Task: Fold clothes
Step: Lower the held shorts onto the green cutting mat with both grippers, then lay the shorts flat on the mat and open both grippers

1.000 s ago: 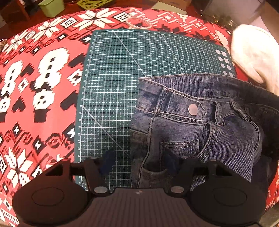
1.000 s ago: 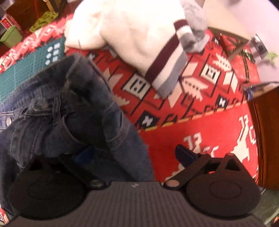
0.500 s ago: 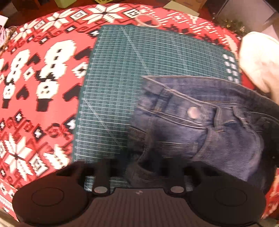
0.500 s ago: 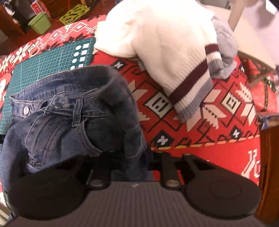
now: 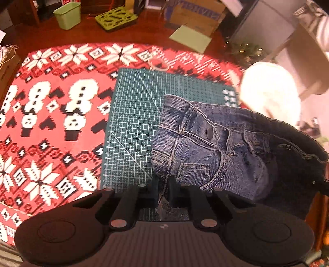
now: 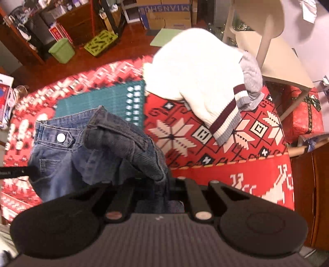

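Blue jeans (image 5: 216, 152) hang bunched above the green cutting mat (image 5: 133, 123), waistband and metal button facing up. My left gripper (image 5: 163, 184) has its jaws closing on the denim's left edge near the pocket, and the pads pinch the cloth. In the right wrist view the jeans (image 6: 67, 164) droop to the left. My right gripper (image 6: 167, 180) is shut on a dark fold of their right side. Both grippers hold the jeans off the table.
A red patterned tablecloth (image 5: 51, 127) covers the table under the mat. A white sweater with maroon and grey stripes (image 6: 197, 69) lies at the back right. Beyond the table are a beige chair (image 6: 273, 61), a green bin (image 6: 61, 50) and cardboard boxes (image 6: 166, 14).
Both grippers closed on the jeans and rose, lifting the denim off the mat. The table now looks smaller and farther below in both views.
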### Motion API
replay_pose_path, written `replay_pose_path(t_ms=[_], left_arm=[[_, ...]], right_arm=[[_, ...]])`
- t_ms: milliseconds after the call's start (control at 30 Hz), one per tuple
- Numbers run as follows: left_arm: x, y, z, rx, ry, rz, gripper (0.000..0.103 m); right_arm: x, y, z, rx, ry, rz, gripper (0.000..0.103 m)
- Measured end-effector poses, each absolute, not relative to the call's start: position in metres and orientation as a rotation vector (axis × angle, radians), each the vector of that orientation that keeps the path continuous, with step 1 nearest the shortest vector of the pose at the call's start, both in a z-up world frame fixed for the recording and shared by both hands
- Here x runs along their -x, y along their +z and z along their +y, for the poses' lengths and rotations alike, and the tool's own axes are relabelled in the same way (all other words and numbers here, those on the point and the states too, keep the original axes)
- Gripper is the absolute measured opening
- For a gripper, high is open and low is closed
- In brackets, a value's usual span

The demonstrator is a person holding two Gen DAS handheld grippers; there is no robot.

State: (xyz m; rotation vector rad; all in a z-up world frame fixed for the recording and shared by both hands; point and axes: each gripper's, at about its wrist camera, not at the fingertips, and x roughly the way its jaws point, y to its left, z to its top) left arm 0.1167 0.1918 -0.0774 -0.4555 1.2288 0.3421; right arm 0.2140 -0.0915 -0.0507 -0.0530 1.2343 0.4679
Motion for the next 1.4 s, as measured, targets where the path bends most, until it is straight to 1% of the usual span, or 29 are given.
replay_pose_path(t_ms=[300,700,900,967,1067,1400], left_arm=[[-0.054,0.008,0.212,0.412,0.219,1.151,0.009],[0.018,0.070,0.237,0.489,0.229,1.136,0.009],[0.039,0.096,0.237,0.517,0.244,1.160,0.009],[0.038,0.093,0.235,0.503,0.253,1.169,0.009],[0.028,0.074,0.237,0.486,0.273,1.186,0.009],[-0.057,-0.025,0.298,0.458,0.344,1.176,0.009]], right_arm=[[-0.149,0.043,-0.074,0.029,0.450,1.188,0.009],[-0.076,0.109,-0.038,0.009,0.495,1.235,0.009],[-0.066,0.129,-0.036,-0.031,0.541,1.286,0.009],[-0.070,0.125,-0.034,-0.015,0.558,1.290,0.009],[-0.088,0.103,-0.031,-0.028,0.561,1.310,0.009],[-0.188,0.002,0.007,-0.031,0.544,1.291,0.009]])
